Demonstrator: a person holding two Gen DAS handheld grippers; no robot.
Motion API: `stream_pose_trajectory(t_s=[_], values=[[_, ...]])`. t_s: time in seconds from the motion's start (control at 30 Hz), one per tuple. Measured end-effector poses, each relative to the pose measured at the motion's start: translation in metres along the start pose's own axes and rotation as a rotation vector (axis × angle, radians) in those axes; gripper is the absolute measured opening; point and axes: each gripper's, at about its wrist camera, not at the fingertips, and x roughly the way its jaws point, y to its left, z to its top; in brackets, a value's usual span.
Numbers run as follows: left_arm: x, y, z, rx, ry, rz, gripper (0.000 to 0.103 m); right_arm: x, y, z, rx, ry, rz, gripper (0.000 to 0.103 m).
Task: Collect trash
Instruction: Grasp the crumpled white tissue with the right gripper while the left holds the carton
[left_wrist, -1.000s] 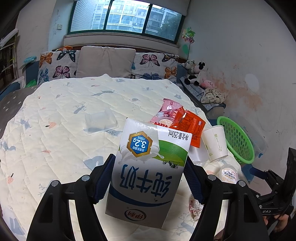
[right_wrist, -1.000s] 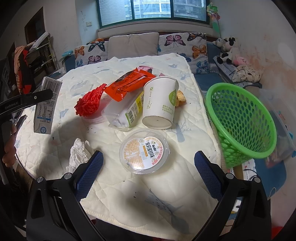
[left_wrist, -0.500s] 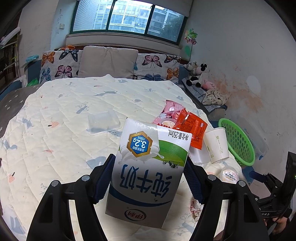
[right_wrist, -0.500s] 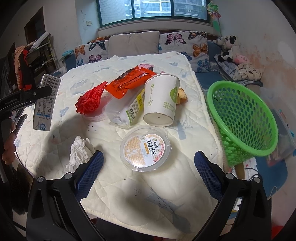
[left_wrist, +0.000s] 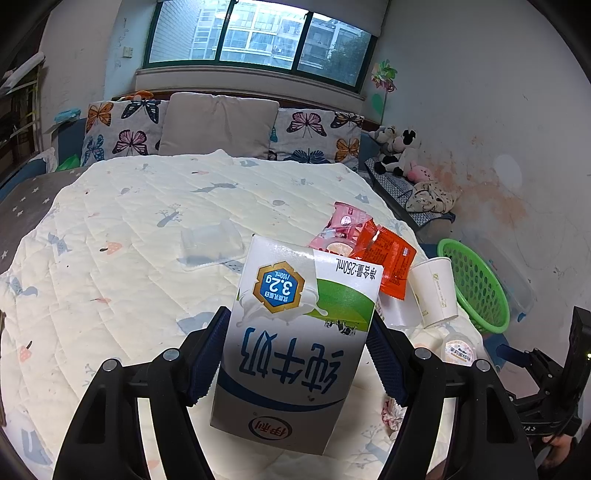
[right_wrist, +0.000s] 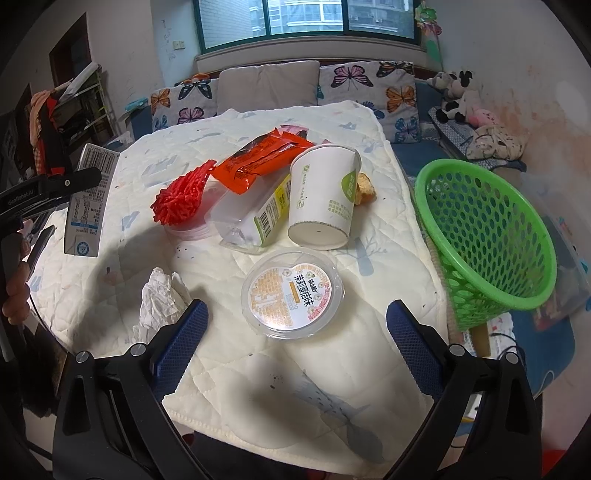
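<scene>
Clearly milk carton (left_wrist: 295, 332) (upside-down "3.2g", "250mL"), clamped, left gripper (left_wrist: 297, 362)

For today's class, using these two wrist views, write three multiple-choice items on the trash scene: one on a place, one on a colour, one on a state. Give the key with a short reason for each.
1. Where is the green basket?
A. In the middle of the quilt
B. Off the quilt's right edge, tilted
C. On the pillows

2. What colour is the mesh sleeve beside the snack wrapper?
A. Red
B. Blue
C. Yellow

3. What state is the left gripper in?
A. Open and empty
B. Shut on a paper cup
C. Shut on the milk carton

Key:
1. B, the right wrist view shows the basket past the quilt's edge, leaning toward it.
2. A, the mesh is bright red.
3. C, the blue pads press both sides of the carton, while the paper cup lies on the quilt.
</scene>
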Motion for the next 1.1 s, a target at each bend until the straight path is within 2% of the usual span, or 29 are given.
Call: stream_pose_trajectory(t_s=[0.6, 1.1], values=[[-0.002, 0.003, -0.001, 0.002, -0.002, 0.005, 0.069, 0.0, 0.01, 0.0, -0.022, -0.003, 0.033, 0.093], [-0.001, 0.003, -0.002, -0.006, 0.01, 0.017, 0.069, 0.007, 0.053, 0.0, -0.11, 0.011, 0.149, 0.085]])
